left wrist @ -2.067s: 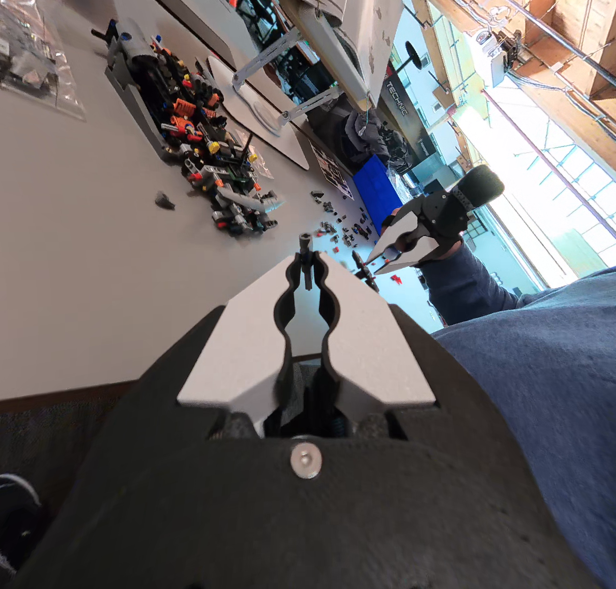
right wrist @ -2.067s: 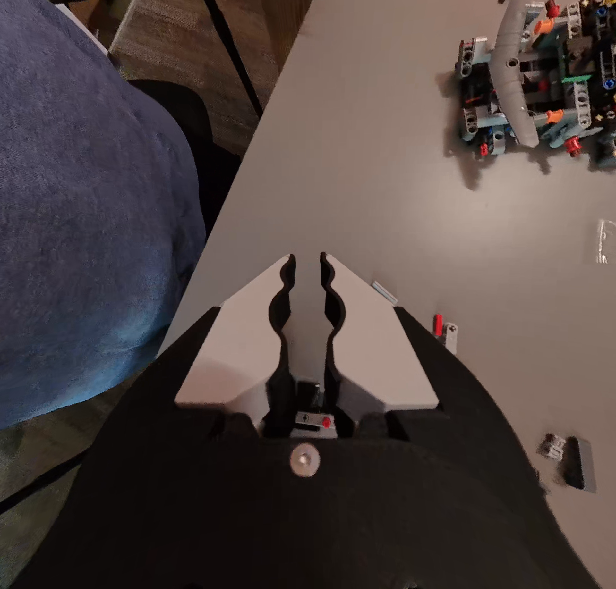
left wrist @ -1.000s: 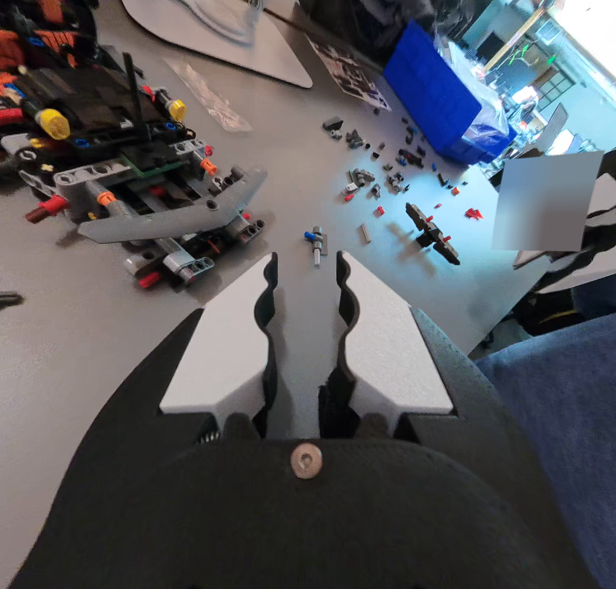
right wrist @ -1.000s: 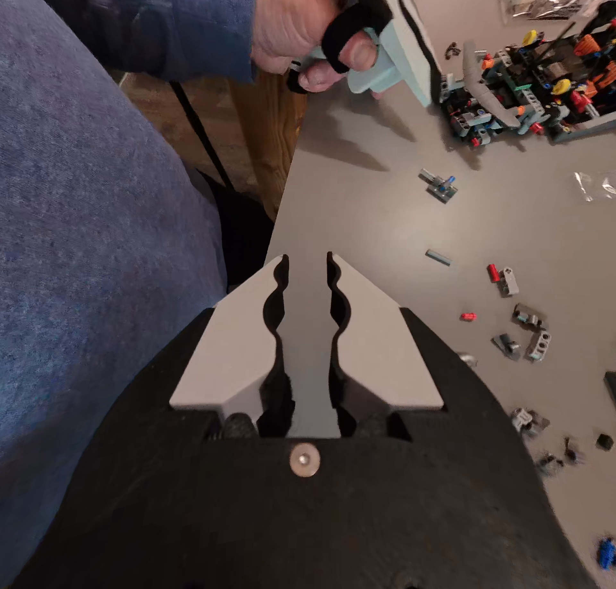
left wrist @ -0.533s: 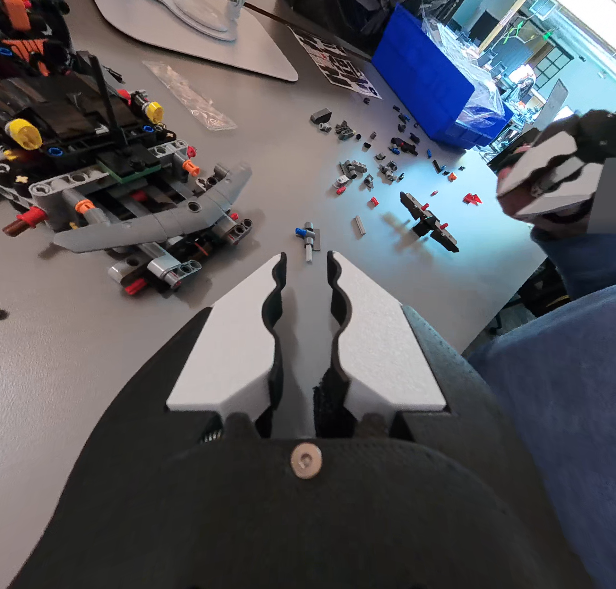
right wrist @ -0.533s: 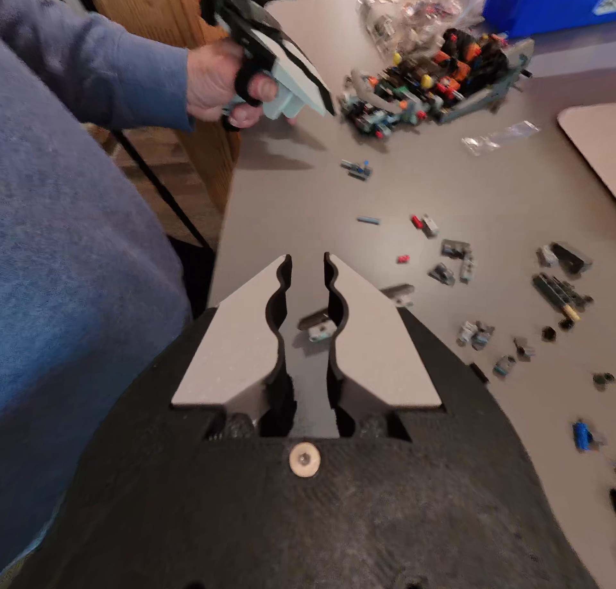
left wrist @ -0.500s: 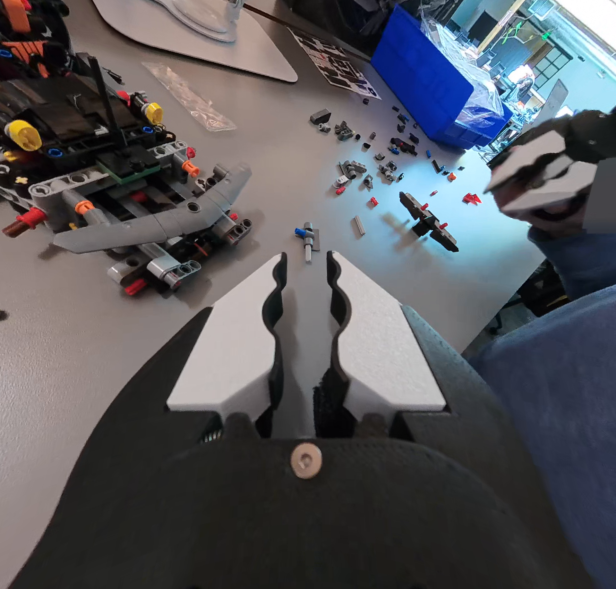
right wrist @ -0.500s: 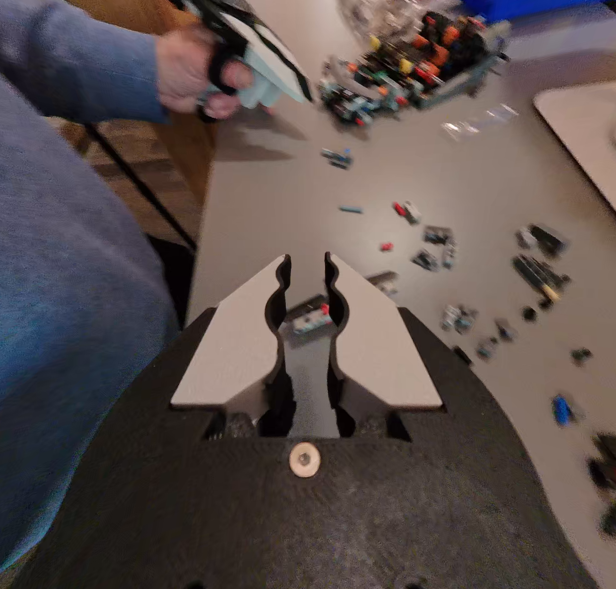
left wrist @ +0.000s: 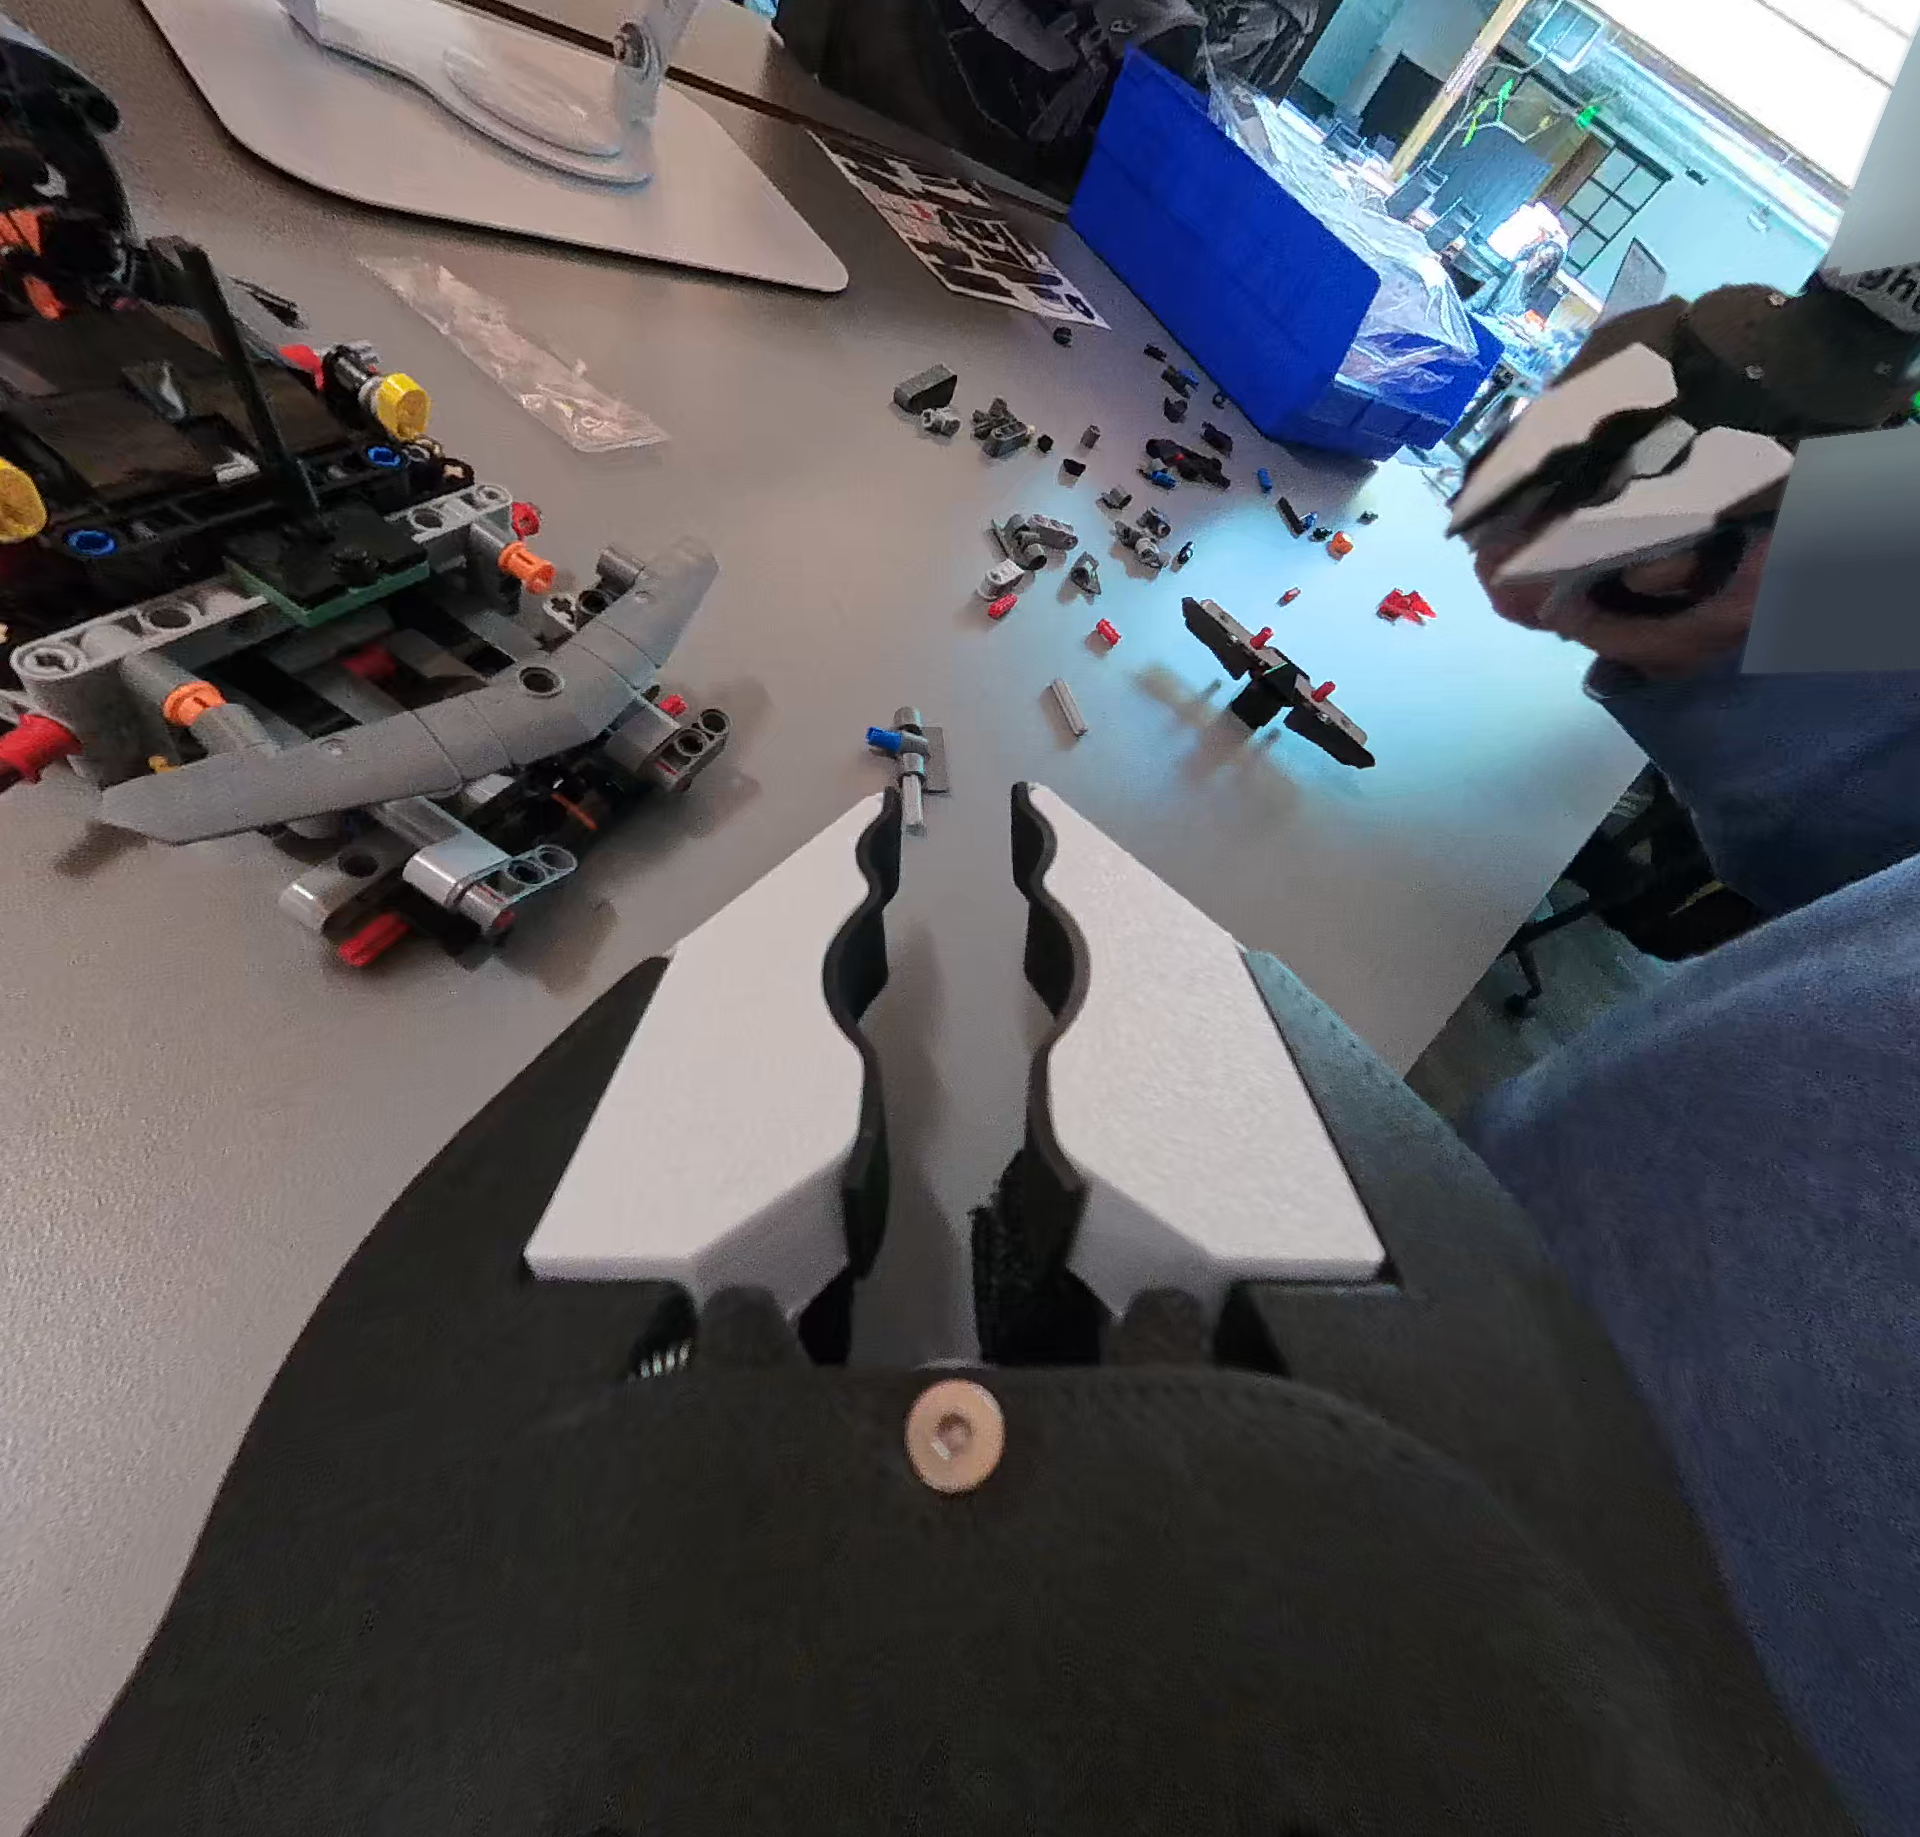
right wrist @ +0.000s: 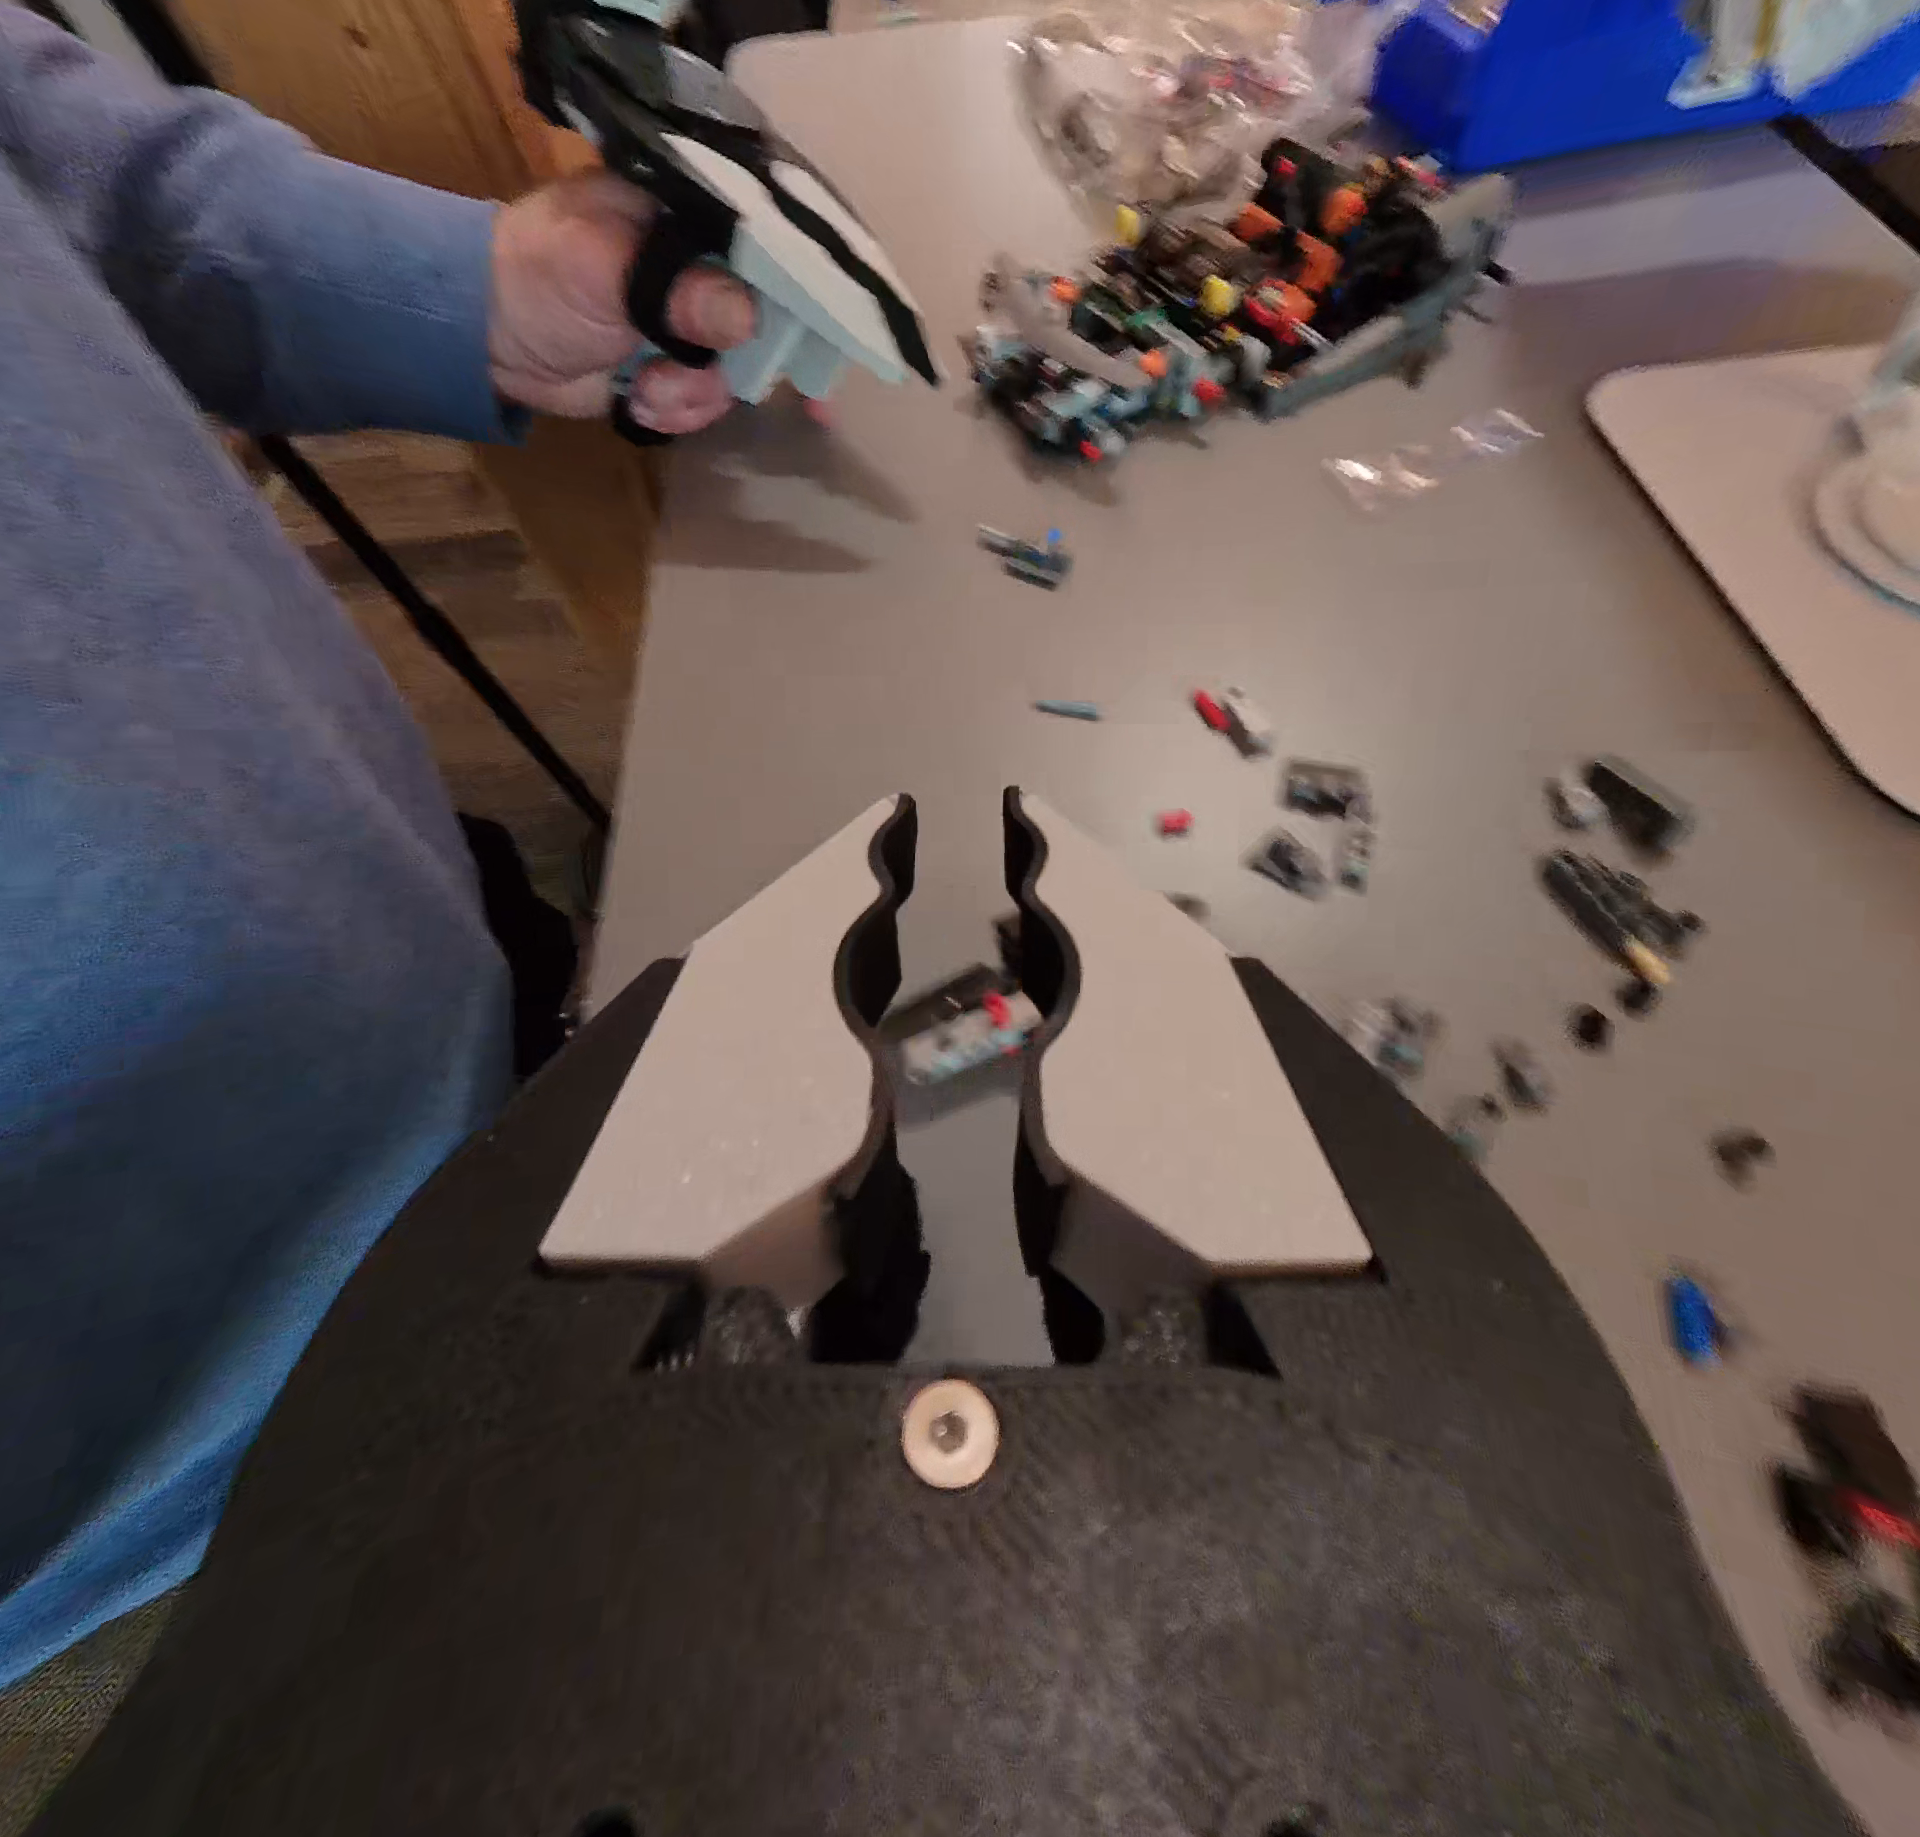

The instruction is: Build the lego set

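Note:
The half-built lego vehicle (left wrist: 312, 624), black and grey with yellow, orange and red pins, sits at the left; it shows far off in the right wrist view (right wrist: 1226, 322). My left gripper (left wrist: 948, 800) is open and empty above the table, just short of a small grey piece with a blue pin (left wrist: 909, 748). My right gripper (right wrist: 958, 800) is open and empty, hovering over a black sub-assembly with red pins (right wrist: 966, 1029), which also shows in the left wrist view (left wrist: 1278, 686). Loose small pieces (left wrist: 1091, 520) lie scattered between.
A blue bin (left wrist: 1247, 270) with plastic bags stands at the far edge. A white stand base (left wrist: 499, 125), a sticker sheet (left wrist: 956, 229) and an empty clear bag (left wrist: 509, 353) lie on the grey table (left wrist: 208, 1112). The table edge and a blue sleeve (left wrist: 1766, 1268) are at right. About 20 centimeters separates my left fingertips from my right.
My right gripper swung from the table's near edge out over the black sub-assembly. My left gripper drew slightly nearer the grey piece with the blue pin; both stayed open.

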